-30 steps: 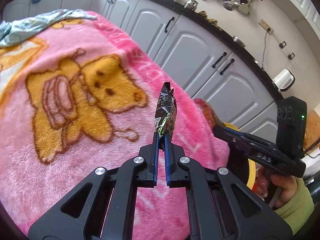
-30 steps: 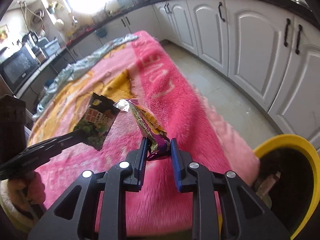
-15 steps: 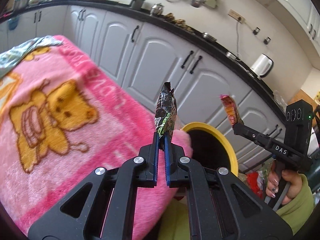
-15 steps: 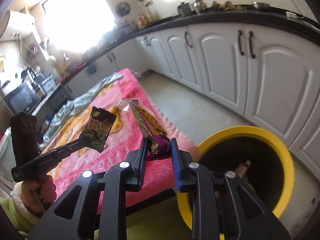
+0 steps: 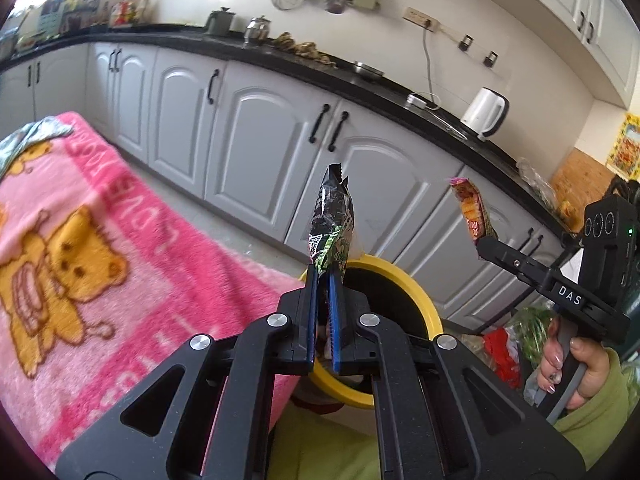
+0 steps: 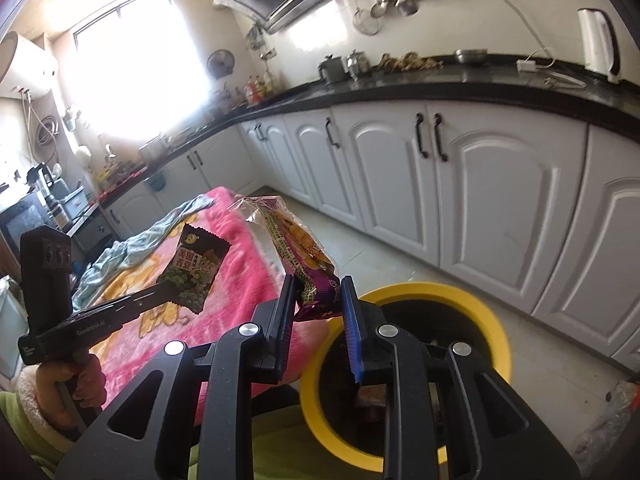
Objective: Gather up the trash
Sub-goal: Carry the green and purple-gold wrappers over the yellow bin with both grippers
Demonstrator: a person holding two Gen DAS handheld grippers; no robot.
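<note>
My left fingers [image 5: 325, 280] are pressed nearly together on the bottom edge of a dark green snack wrapper [image 5: 332, 222], which stands upright above them, its torn top pointing at the white cabinet doors [image 5: 260, 152]. My right fingers [image 6: 318, 300] stand a little wider and pinch the purple end of an orange-and-purple snack wrapper [image 6: 298, 252]; the rest of that packet leans up and to the left, ending in a clear crinkled flap.

Below both tools sits the yellow-rimmed bin [image 6: 472, 296], dark inside, standing on the pale tiled floor [image 6: 400, 256] beside the pink blanket [image 5: 120, 264]. In the left view the bin's rim [image 5: 404, 280] shows just behind my fingertips, so the green wrapper is held near its edge; in the right view the purple wrapper hangs at the bin's left rim, over the line where blanket and bin meet. Something small and brownish lies at the bottom of the bin, too dim to name.

The blanket carries a yellow bear print [image 5: 60, 276], and a light blue cloth [image 6: 132, 252] is bunched along its far side. A white kettle [image 5: 484, 114] stands on the black counter [image 5: 360, 76].
</note>
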